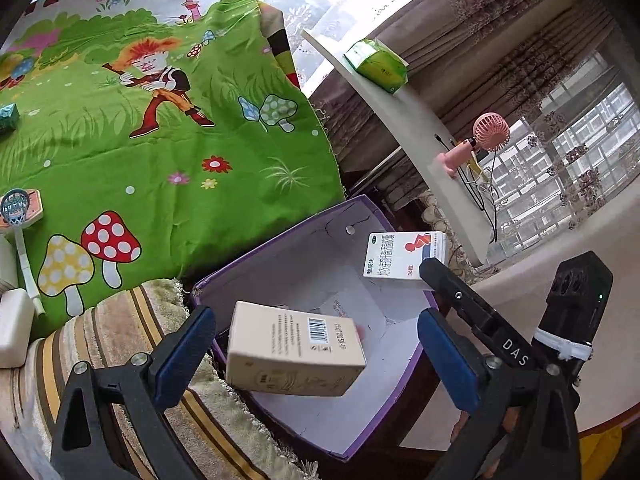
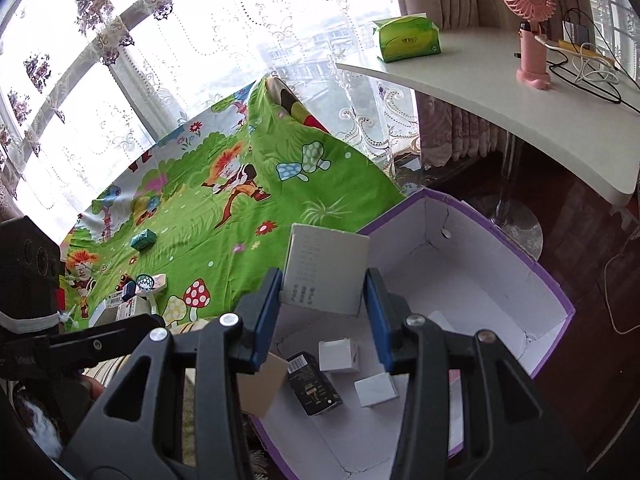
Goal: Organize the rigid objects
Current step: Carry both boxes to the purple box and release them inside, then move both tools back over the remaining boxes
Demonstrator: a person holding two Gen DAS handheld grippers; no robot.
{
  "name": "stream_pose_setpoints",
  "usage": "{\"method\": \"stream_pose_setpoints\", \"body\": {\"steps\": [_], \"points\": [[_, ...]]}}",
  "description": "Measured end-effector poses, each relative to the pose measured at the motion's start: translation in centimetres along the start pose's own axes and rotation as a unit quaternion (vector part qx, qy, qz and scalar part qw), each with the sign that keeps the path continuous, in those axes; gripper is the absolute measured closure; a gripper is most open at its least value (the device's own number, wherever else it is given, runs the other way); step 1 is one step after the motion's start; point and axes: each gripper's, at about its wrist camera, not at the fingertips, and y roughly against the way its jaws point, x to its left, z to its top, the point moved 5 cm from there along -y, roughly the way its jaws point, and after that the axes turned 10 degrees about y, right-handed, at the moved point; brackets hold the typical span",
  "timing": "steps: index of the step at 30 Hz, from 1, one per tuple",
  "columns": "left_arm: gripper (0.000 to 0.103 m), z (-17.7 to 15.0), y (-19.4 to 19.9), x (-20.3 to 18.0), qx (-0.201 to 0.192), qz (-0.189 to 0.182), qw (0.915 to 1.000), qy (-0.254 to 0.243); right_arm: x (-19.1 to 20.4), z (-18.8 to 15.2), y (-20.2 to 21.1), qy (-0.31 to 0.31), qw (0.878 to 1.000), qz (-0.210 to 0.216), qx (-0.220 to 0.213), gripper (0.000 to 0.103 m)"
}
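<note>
Midair above the open purple-walled cardboard box (image 1: 320, 380), a beige carton with a barcode (image 1: 294, 354) hung tilted between the spread blue pads of the left gripper (image 1: 316, 354), touching neither pad (image 1: 182, 356); the claw stood released, wide apart. Beyond it, the right gripper (image 2: 325, 312) was clenched on a white medicine carton printed with a red figure (image 1: 404, 255), its pads pressed to both sides of that carton (image 2: 326, 270), held upright over the box's near corner. On the white floor of the purple box (image 2: 552, 284) lay a black carton with a barcode (image 2: 314, 384), two small white cartons (image 2: 338, 355) (image 2: 376, 390) and a brown cardboard piece (image 2: 260, 386) at the left wall. Beside the box spread a green cartoon-print cloth with mushrooms (image 1: 160, 160), carrying a small teal box (image 2: 143, 239) well apart and a toy basketball hoop (image 1: 18, 208) near a white rectangular block (image 1: 14, 328). A striped plush cover (image 1: 120, 360) showed at the cloth's near edge. On a curved white tabletop (image 2: 500, 92) stood a pink handheld fan (image 2: 530, 20) and a green tissue pack (image 2: 408, 38), before lace curtains (image 2: 160, 60).
</note>
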Motion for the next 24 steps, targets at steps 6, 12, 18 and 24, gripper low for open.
{"method": "stream_pose_setpoints", "body": {"steps": [6, 12, 18, 24], "points": [[0.001, 0.1, 1.1, 0.5, -0.027, 0.018, 0.9994, -0.013, -0.6, -0.3, -0.4, -0.005, 1.000, -0.004, 0.005, 0.057], [0.001, 0.3, 3.1, 1.6, -0.068, 0.053, 0.9956, -0.037, -1.0, -0.4, -0.8, -0.009, 1.000, -0.007, 0.010, 0.056], [0.001, -0.2, 5.5, 2.6, -0.095, 0.086, 0.9893, -0.070, -1.4, -0.2, -0.9, -0.020, 1.000, -0.012, 0.011, 0.034], [0.006, -0.5, 6.8, 4.1, -0.096, 0.094, 0.9892, -0.060, -1.3, -0.2, -1.0, -0.022, 1.000, -0.012, 0.015, 0.030]]}}
